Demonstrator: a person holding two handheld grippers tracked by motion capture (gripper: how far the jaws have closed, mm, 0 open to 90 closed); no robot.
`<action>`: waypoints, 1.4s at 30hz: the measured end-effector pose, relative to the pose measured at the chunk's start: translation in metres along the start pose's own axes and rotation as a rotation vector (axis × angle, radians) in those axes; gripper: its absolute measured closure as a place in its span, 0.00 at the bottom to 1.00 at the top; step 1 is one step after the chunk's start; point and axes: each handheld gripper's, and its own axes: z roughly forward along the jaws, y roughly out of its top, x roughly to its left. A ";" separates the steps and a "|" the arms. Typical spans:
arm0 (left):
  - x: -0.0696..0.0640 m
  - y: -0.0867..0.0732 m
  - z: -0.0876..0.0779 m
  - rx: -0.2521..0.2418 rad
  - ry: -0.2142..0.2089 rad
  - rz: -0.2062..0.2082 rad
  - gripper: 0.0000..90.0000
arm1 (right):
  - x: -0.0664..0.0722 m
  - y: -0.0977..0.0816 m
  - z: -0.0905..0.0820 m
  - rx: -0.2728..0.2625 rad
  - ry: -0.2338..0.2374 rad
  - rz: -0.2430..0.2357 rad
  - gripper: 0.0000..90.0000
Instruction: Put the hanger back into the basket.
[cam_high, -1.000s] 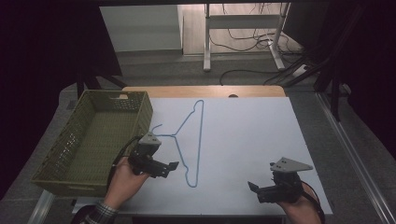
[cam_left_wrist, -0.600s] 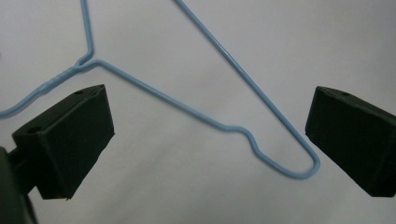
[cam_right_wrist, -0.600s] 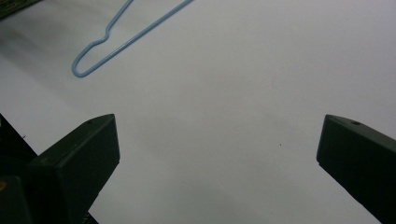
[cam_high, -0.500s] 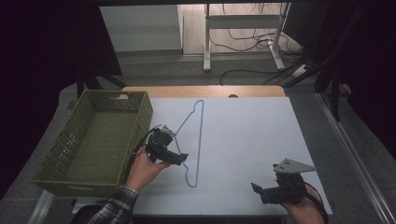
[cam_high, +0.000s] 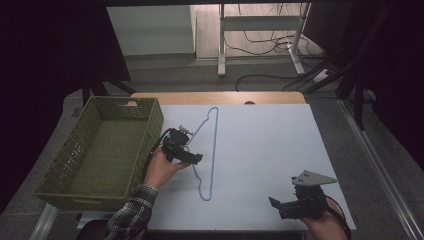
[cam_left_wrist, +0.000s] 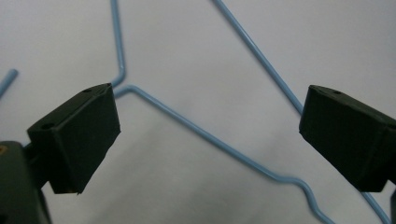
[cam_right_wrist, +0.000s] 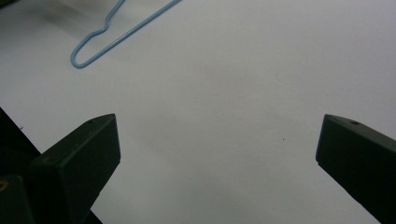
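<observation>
A light blue wire hanger (cam_high: 214, 145) lies flat on the white table (cam_high: 270, 145), its long bar running away from me. My left gripper (cam_high: 196, 158) hovers over the hanger's left side near the neck. In the left gripper view it (cam_left_wrist: 210, 119) stands open, and the hanger's bent wire (cam_left_wrist: 205, 136) passes between the jaws without touching them. My right gripper (cam_high: 274, 202) rests low near the table's front right edge. It (cam_right_wrist: 217, 140) is open over bare tabletop, with the hanger's rounded end (cam_right_wrist: 93, 43) far off at the upper left.
A green woven basket (cam_high: 122, 101) stands at the table's left side, close beside my left hand. A wooden strip (cam_high: 220, 97) borders the table's far edge. Beyond it are a desk frame and cables on the floor.
My left gripper has moved forward and to the right, from beside the basket to over the hanger's wire. My right gripper has hardly shifted.
</observation>
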 end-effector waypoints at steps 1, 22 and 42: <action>0.002 0.002 0.001 0.000 0.010 -0.003 0.07 | 0.000 0.000 0.000 0.000 0.000 0.000 0.00; 0.042 0.039 0.036 -0.006 -0.008 -0.010 0.70 | -0.001 -0.002 0.001 0.008 0.013 -0.006 0.00; 0.057 0.039 0.060 0.056 0.035 0.002 0.86 | -0.002 -0.003 0.002 0.011 0.018 -0.005 0.00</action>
